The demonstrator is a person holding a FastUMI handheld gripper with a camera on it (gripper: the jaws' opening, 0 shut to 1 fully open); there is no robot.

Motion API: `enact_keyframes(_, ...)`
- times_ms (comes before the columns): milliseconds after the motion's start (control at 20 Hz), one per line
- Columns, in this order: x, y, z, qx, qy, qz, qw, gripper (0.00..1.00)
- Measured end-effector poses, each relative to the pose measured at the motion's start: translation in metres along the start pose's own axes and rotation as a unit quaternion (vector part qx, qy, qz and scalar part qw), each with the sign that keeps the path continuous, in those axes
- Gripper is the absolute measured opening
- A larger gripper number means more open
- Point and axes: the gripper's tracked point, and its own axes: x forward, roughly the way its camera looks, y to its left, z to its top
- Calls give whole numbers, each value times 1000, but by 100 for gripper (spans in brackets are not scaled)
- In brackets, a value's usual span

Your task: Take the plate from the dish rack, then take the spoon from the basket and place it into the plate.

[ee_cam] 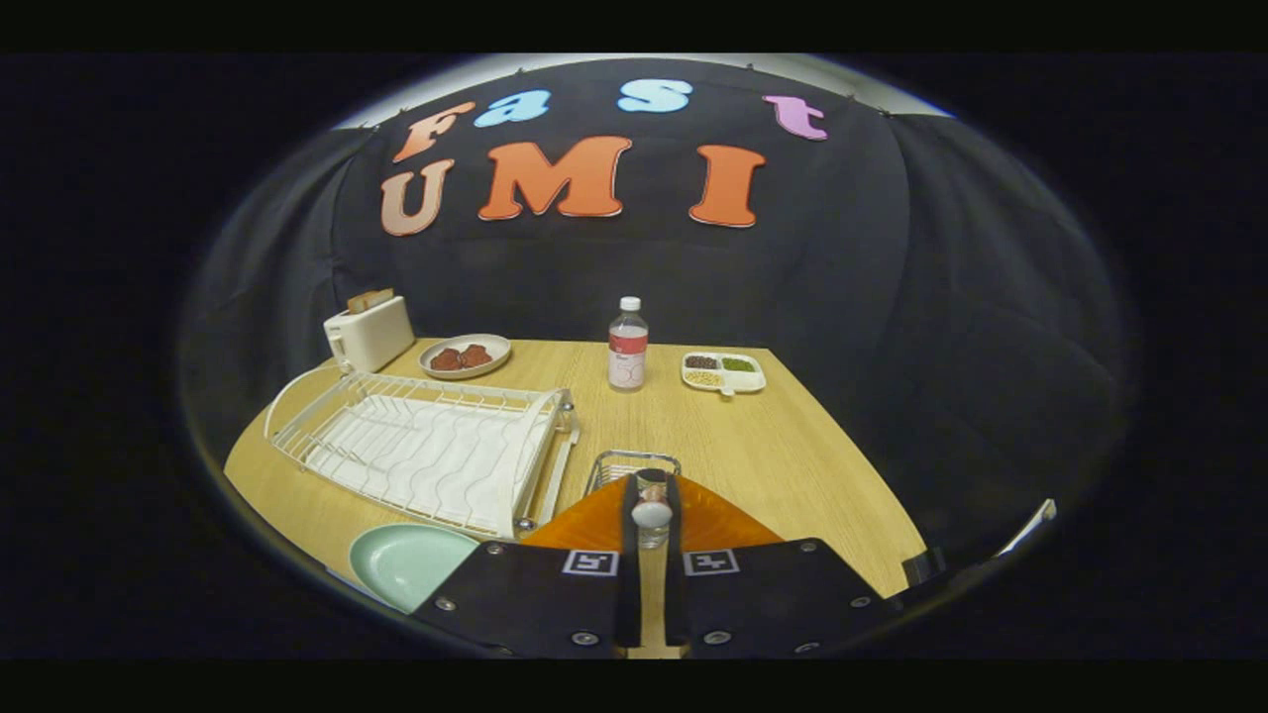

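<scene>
Wooden table (753, 456), viewed from the near side along the gripper (651, 515). The far edge runs along the black cloth wall; the right edge slants toward the near corner, with bare wood all along it. The widest open stretch of tabletop lies to the right of the fingers and ahead, between the basket and the far row of items.

Fingers nearly closed, narrow gap. A spoon (651, 512) sits in that gap, its rounded end showing between the tips; both fingers appear to press on it. Directly beyond the tips, the wire basket (634, 465), its rim just ahead of the spoon. Cannot tell whether the spoon is lifted clear of the basket.

Pale green plate (406, 561) lies flat on the table at the near edge, left of the gripper body, just beside the near corner of the dish rack (426, 446). Rack is white, sits left of the basket.

Far row, left to right: toaster (369, 332) with bread in its slot, dish (465, 356) with dark food, water bottle (627, 344) upright, divided tray (723, 372).

Gripper points straight ahead, level, slightly downward toward the basket.
</scene>
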Motion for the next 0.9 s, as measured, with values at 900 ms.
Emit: enact_keyframes(900, -95, 34, -14, 22, 16, 112, 993, 9)
